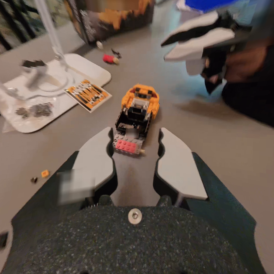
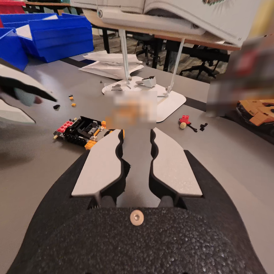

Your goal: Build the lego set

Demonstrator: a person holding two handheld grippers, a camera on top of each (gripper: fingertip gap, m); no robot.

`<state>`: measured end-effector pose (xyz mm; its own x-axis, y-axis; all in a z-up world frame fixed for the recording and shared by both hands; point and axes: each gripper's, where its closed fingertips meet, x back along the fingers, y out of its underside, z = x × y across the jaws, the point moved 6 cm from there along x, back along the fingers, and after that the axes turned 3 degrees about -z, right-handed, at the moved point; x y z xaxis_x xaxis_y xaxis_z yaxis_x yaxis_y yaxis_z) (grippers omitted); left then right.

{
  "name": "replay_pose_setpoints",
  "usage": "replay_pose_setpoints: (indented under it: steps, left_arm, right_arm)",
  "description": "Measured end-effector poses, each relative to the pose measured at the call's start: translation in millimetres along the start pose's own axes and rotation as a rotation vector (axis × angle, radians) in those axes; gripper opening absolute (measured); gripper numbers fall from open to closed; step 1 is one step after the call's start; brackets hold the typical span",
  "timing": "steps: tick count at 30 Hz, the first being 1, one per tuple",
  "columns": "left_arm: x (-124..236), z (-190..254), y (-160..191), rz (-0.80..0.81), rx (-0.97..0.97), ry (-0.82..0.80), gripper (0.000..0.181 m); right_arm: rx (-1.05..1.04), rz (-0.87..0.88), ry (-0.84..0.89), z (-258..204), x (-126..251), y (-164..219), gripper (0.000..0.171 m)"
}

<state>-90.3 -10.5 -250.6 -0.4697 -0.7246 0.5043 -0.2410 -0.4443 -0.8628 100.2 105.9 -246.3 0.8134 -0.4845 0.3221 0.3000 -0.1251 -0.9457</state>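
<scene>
1. Loose pieces lie at the lower left of the left wrist view: a small orange brick (image 1: 44, 173) and a dark bit, unattached on the grey surface (image 1: 192, 148).
2. At frame centre, the half-built car (image 1: 137, 117) has its orange end done; black chassis and pink plate (image 1: 127, 146) stay uncovered, so much building remains.
3. Around its near end, the left tool (image 1: 135, 133) gapes wide, holding nothing.
4. Upper right, the right tool (image 1: 163, 51) hovers empty, moderately open.
</scene>
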Motion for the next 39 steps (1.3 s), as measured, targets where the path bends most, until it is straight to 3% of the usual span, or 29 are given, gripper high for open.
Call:
replay_pose_setpoints:
  steps: [3,4,5,6,9,17,30,37,39]
  left_arm:
    - [28,23,-5,0.141,0.138,-0.123,0.015]
    - [35,31,-4,0.171,0.172,-0.154,0.001]
    - [38,38,-2,0.186,0.19,-0.191,0.0]
    - [39,44,1,0.193,0.191,-0.231,0.0]
    - [31,48,14,0.146,0.155,-0.316,0.0]
    - [24,38,24,0.085,0.21,-0.356,0.0]
    - [19,38,28,0.026,0.188,-0.38,0.0]
    - [1,40,34,-0.131,0.124,-0.368,0.0]
    - [-3,38,31,-0.146,0.073,-0.358,0.019]
  right_arm:
    - [-0.007,0.012,0.028,-10,15,-8,0.03]
    - [-0.011,0.008,0.029,-17,22,-9,0.019]
    - [-0.014,-0.005,0.024,-24,28,-8,0.003]
    - [-0.017,-0.035,0.008,-31,31,-3,0.0]
    - [-0.011,-0.16,-0.014,-46,32,16,0.0]
    - [0.054,-0.254,0.016,-56,25,28,0.0]
    - [0.153,-0.281,0.032,-65,22,30,0.0]
    - [0.176,-0.315,0.012,-68,17,33,0.0]
    - [0.175,-0.316,0.011,-68,17,33,0.0]
